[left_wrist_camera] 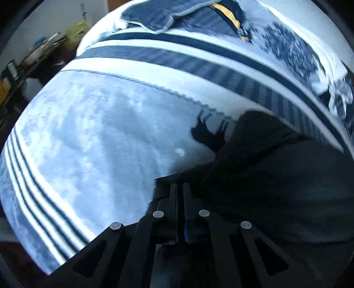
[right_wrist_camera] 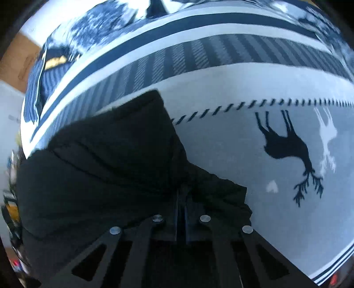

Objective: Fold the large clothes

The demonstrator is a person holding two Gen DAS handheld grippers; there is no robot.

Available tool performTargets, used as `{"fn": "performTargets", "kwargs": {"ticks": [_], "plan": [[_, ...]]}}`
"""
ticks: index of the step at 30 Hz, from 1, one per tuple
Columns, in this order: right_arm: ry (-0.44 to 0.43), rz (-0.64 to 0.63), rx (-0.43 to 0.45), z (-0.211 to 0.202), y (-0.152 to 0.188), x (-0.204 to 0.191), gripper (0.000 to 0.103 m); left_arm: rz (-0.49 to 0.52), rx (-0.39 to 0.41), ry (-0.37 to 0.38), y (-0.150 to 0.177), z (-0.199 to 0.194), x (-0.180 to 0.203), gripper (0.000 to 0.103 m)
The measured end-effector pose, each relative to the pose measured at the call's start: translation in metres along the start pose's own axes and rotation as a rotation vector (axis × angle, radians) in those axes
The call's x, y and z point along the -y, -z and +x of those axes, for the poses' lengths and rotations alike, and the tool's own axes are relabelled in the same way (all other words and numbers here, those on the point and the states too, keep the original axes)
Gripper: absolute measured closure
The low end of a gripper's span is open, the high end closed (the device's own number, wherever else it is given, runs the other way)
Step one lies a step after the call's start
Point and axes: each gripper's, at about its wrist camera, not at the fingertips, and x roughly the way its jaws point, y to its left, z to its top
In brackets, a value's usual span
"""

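Note:
A large black garment (left_wrist_camera: 276,168) lies on a bed covered by a pale blue and white blanket (left_wrist_camera: 99,137). In the left wrist view it fills the lower right. My left gripper (left_wrist_camera: 180,188) is shut on its left edge. In the right wrist view the black garment (right_wrist_camera: 106,159) fills the lower left and middle. My right gripper (right_wrist_camera: 182,197) is shut on its right edge, with the cloth bunched around the fingers. The garment's far parts are hard to make out in the dark cloth.
The blanket has dark stripes (right_wrist_camera: 168,28) and deer figures (right_wrist_camera: 287,146). A dark blue striped pillow (left_wrist_camera: 168,17) with a yellow patch lies at the head of the bed. A cluttered side table (left_wrist_camera: 37,51) stands at the left of the bed.

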Motion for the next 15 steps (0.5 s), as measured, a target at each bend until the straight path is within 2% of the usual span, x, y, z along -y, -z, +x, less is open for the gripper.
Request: {"fn": "performTargets", "kwargs": {"ticks": [2, 3, 4, 5, 6, 7, 10, 15], "plan": [[-0.038, 0.056, 0.056, -0.027, 0.007, 0.009, 0.095, -0.002, 0.067, 0.01, 0.006, -0.029, -0.003, 0.096], [-0.06, 0.08, 0.092, -0.047, 0.015, 0.013, 0.083, 0.01, 0.106, 0.005, 0.013, -0.05, -0.004, 0.087], [-0.079, 0.095, 0.127, -0.065, 0.023, 0.016, 0.056, 0.02, 0.135, 0.001, 0.02, -0.068, -0.003, 0.069], [-0.099, 0.102, 0.166, -0.084, 0.034, 0.018, 0.038, 0.031, 0.165, -0.001, 0.029, -0.088, -0.001, 0.057], [-0.115, 0.099, 0.197, -0.096, 0.039, 0.014, 0.02, 0.04, 0.195, -0.003, 0.038, -0.105, 0.001, 0.035], [-0.139, 0.08, 0.236, -0.118, 0.056, 0.013, 0.02, 0.047, 0.233, -0.009, 0.048, -0.125, 0.003, 0.024], [-0.179, 0.045, 0.257, -0.152, 0.09, 0.004, 0.02, 0.065, 0.331, 0.007, 0.087, -0.188, 0.009, 0.022], [-0.209, -0.033, 0.286, -0.206, 0.16, -0.006, 0.02, 0.126, 0.379, 0.032, 0.133, -0.261, 0.03, 0.02]]}}
